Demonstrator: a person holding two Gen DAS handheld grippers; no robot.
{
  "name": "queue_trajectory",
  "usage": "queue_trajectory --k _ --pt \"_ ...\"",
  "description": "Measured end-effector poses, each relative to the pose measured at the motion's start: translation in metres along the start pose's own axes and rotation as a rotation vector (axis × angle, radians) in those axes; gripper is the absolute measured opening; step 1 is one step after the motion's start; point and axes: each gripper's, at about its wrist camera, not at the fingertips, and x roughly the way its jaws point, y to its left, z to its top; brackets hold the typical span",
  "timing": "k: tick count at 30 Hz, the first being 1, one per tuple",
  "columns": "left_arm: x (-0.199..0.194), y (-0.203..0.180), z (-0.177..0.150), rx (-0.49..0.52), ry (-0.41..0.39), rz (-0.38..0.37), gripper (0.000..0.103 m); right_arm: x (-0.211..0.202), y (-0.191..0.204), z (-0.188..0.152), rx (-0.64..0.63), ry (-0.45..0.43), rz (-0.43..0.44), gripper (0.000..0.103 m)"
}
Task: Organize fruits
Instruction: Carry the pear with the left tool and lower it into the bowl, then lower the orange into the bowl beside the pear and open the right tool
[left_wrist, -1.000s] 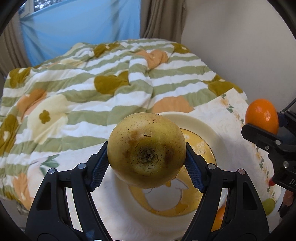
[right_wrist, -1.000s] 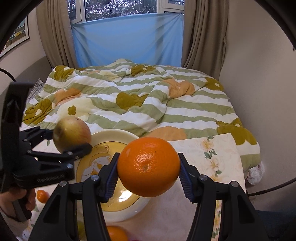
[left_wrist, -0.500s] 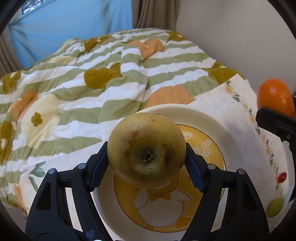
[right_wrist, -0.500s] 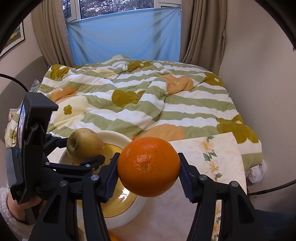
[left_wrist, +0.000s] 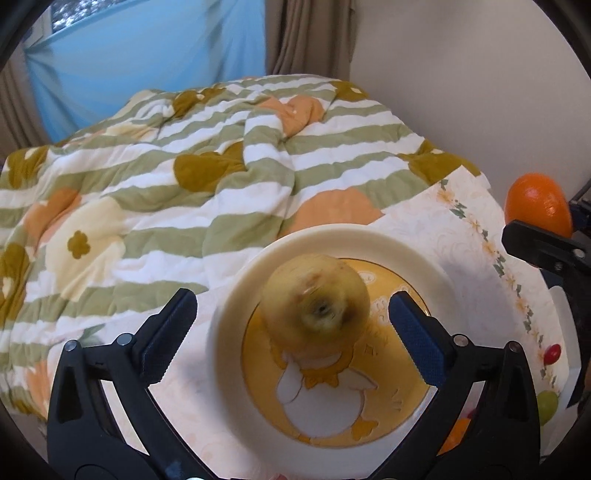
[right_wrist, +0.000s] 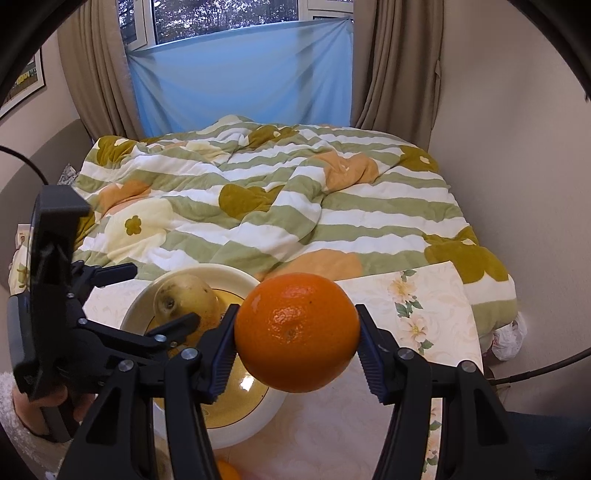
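A yellow-brown pear (left_wrist: 316, 301) lies in the cream bowl (left_wrist: 236, 295) with a yellow duck picture; it looks motion-blurred. My left gripper (left_wrist: 291, 328) is open, its jaws spread wide on either side of the pear and not touching it. In the right wrist view the pear (right_wrist: 184, 299) sits in the bowl (right_wrist: 136, 314), with the left gripper (right_wrist: 129, 295) over it. My right gripper (right_wrist: 295, 345) is shut on an orange (right_wrist: 297, 332), held above the table to the right of the bowl. The orange (left_wrist: 537, 205) shows at the right edge of the left wrist view.
The bowl stands on a table with a floral cloth (right_wrist: 424, 306), against a bed with a striped quilt (right_wrist: 295, 206). Small red (left_wrist: 553, 353) and green (left_wrist: 546, 406) fruits lie at the table's right. Another orange fruit (right_wrist: 227, 470) lies near the front edge. A wall is on the right.
My left gripper has opened and let go of the pear, which has dropped into the bowl. My right gripper still holds the orange, a little closer to the bowl.
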Motion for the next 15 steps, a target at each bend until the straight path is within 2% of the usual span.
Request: queue_trajectory --k 8,15 --pt "-0.045 0.043 -0.02 -0.134 -0.016 0.072 0.103 0.005 0.012 0.0 -0.052 -0.001 0.046 0.055" --pt "-0.08 0.076 -0.05 -0.25 -0.021 0.17 0.103 0.023 0.025 0.0 -0.087 0.014 0.111 0.055"
